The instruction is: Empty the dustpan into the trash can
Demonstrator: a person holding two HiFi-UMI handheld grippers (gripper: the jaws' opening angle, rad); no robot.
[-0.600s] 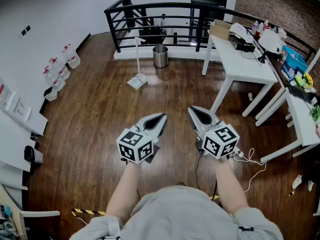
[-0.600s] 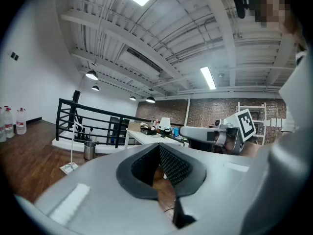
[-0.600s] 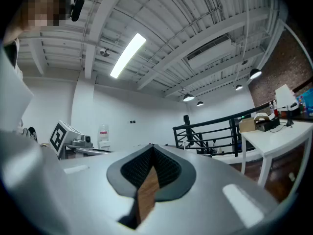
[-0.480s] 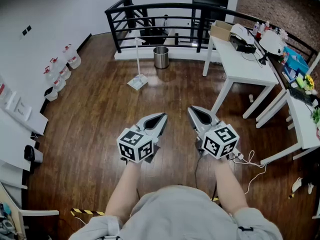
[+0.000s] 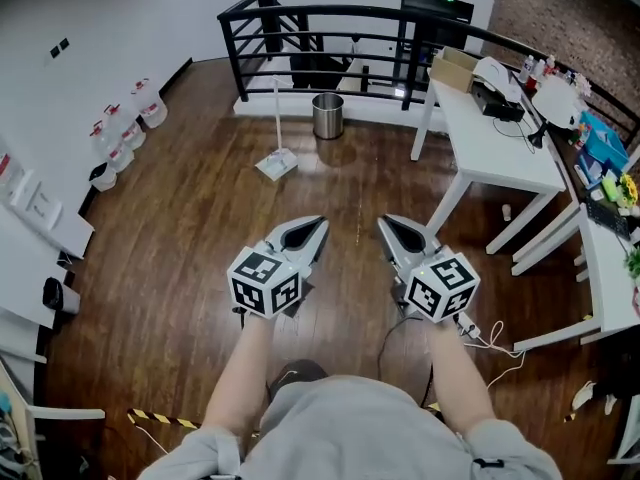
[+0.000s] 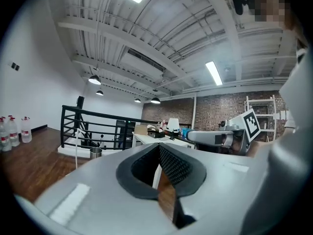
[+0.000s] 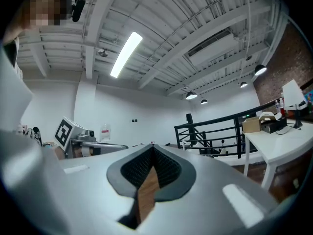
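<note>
The head view looks steeply down from above the person's forearms (image 5: pixel 245 368), with the left tongs (image 5: pixel 318 225) and right tongs (image 5: pixel 386 224) close beneath and the wooden floor (image 5: pixel 180 218) beyond. Each of the 2 gripper views rides just behind its own tongs, facing level across the room; all 3 views share the black railing (image 5: pixel 330 10) and white counter (image 5: pixel 490 133).

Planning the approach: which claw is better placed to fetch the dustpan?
Left, probably. The dustpan stands ahead, left of centre, more in line with the left claw than the right claw. Both are shut, empty and far off.
</note>
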